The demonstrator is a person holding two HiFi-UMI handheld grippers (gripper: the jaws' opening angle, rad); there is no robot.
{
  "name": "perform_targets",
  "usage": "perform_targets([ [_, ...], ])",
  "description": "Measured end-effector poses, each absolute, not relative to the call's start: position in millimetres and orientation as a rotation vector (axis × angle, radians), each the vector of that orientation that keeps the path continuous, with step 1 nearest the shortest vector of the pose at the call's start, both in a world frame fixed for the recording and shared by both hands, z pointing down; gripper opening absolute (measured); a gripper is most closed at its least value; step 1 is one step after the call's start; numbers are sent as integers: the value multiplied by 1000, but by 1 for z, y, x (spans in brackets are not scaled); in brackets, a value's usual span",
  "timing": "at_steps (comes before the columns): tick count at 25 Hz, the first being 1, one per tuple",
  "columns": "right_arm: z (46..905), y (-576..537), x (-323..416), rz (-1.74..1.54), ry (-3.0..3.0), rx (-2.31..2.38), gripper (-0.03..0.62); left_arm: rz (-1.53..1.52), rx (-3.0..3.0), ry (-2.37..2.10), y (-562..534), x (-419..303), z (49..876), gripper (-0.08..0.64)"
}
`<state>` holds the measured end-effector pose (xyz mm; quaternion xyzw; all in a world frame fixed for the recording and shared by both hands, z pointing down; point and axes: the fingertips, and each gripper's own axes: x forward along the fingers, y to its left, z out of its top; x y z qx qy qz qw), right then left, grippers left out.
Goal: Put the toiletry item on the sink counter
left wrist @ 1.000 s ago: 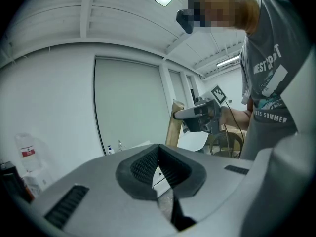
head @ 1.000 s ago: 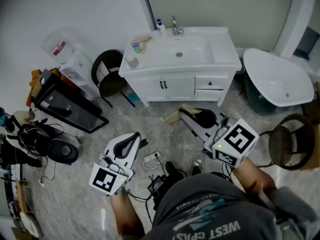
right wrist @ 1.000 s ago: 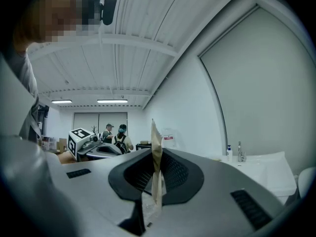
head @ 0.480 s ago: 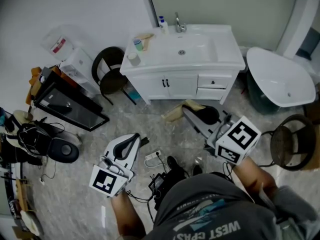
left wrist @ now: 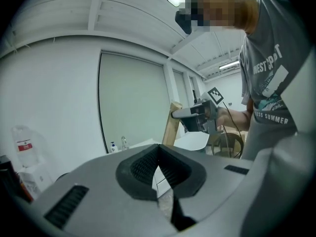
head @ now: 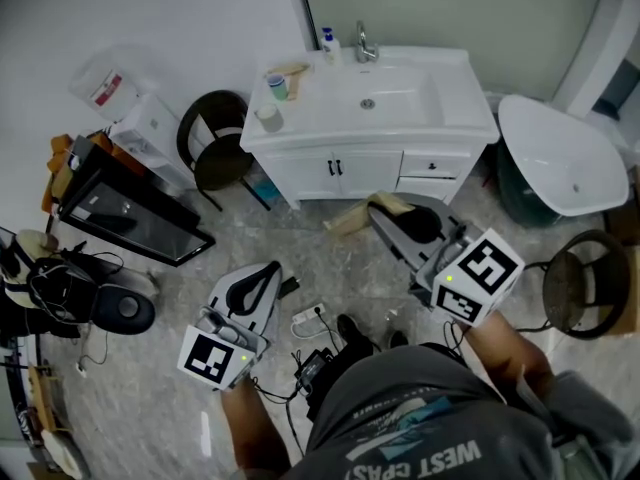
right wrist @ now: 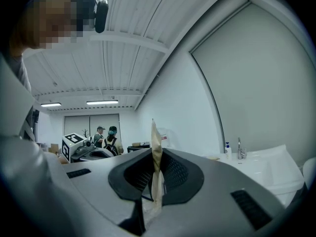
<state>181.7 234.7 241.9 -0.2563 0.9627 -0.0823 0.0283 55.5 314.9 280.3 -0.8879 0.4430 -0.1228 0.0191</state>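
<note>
Now, with the right hand-held gripper (head: pixel 384 218) clamped on the tan packet (right wrist: pixel 156 142) and the left hand-held gripper (head: pixel 268 272) closed empty, carry it level to the desk (head: pixel 458 80) ahead, grip firm.

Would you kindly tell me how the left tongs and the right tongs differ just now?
The right tongs are shut on a thin tan packet; the left tongs are shut on nothing. In the head view, the right tongs sit nearer the sink counter than the left tongs do. Both point toward that counter.
</note>
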Motion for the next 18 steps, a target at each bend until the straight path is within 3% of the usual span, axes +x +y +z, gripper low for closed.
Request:
perform_targets([
  [18,230,194,99,-161,2967,-932,52,-264,-2804,1239,254,-28,278,2],
])
